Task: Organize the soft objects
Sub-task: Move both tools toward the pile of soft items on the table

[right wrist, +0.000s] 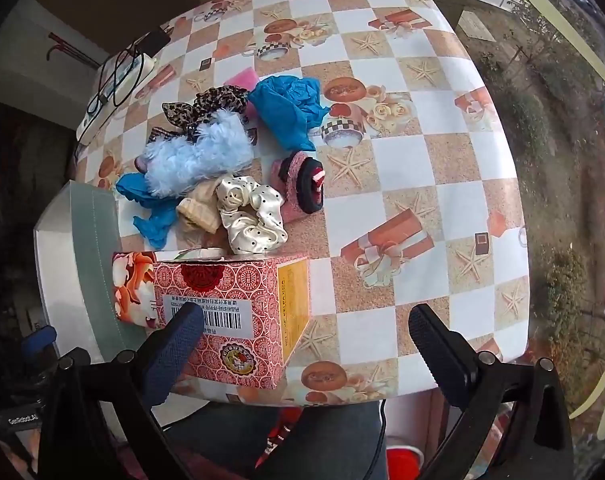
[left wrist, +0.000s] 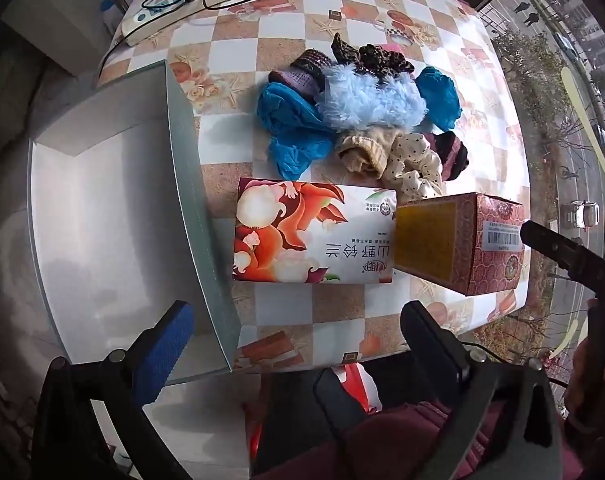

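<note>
A pile of soft things lies mid-table: a fluffy light-blue piece [left wrist: 370, 100] [right wrist: 200, 152], crumpled blue cloth [left wrist: 290, 128] [right wrist: 288, 108], a leopard-print scrunchie [left wrist: 376, 58] [right wrist: 206, 106], a cream dotted scrunchie [left wrist: 412, 164] [right wrist: 252, 210], a beige knit piece [left wrist: 362, 152] [right wrist: 198, 208] and a pink-and-black knit piece [right wrist: 302, 184]. A white open box [left wrist: 114, 216] [right wrist: 78, 264] stands at the left. My left gripper [left wrist: 294, 344] is open and empty at the table's near edge. My right gripper [right wrist: 306, 344] is open and empty, its left finger in front of the red carton.
A floral tissue pack [left wrist: 310, 232] and a red patterned carton [left wrist: 462, 240] [right wrist: 238, 312] lie in front of the pile. A power strip with cables [left wrist: 190, 0] [right wrist: 118, 76] lies at the far left. The table [right wrist: 422, 160] has a checkered cloth; a window is to the right.
</note>
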Available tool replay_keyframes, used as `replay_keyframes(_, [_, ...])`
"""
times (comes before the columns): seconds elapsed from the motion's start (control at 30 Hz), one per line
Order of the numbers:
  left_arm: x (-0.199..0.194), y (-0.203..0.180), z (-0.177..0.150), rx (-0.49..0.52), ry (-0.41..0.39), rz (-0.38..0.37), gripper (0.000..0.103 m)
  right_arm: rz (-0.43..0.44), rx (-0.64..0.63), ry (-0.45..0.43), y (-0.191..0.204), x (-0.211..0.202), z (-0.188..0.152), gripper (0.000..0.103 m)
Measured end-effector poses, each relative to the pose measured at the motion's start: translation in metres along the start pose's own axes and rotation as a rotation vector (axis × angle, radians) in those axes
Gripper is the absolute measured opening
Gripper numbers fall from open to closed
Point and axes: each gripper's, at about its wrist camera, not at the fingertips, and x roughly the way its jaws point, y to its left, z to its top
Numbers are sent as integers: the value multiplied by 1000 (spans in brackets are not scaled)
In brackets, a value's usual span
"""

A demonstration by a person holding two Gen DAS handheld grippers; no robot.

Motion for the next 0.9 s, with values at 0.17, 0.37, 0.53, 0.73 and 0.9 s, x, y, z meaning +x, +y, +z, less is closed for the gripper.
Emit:
replay_keyframes(0.17, [4, 8, 5, -27, 15, -11, 103, -16, -17, 16, 10, 5, 3, 103])
replay_keyframes(0.37, [7, 16, 14, -34, 33, -15, 103, -6, -32, 49, 15, 12, 12, 103])
replay_keyframes(0.53, [10, 16, 18, -42, 58, -18, 103, -21, -45, 55, 18, 17, 16, 103])
replay_keyframes(0.73, [17, 14, 20, -47, 71, -21, 103, -14, -33, 62, 15, 20, 20, 103])
replay_keyframes(0.9, [21, 16, 21, -63, 85, -52, 103, 5, 4, 18, 9, 13, 25, 103])
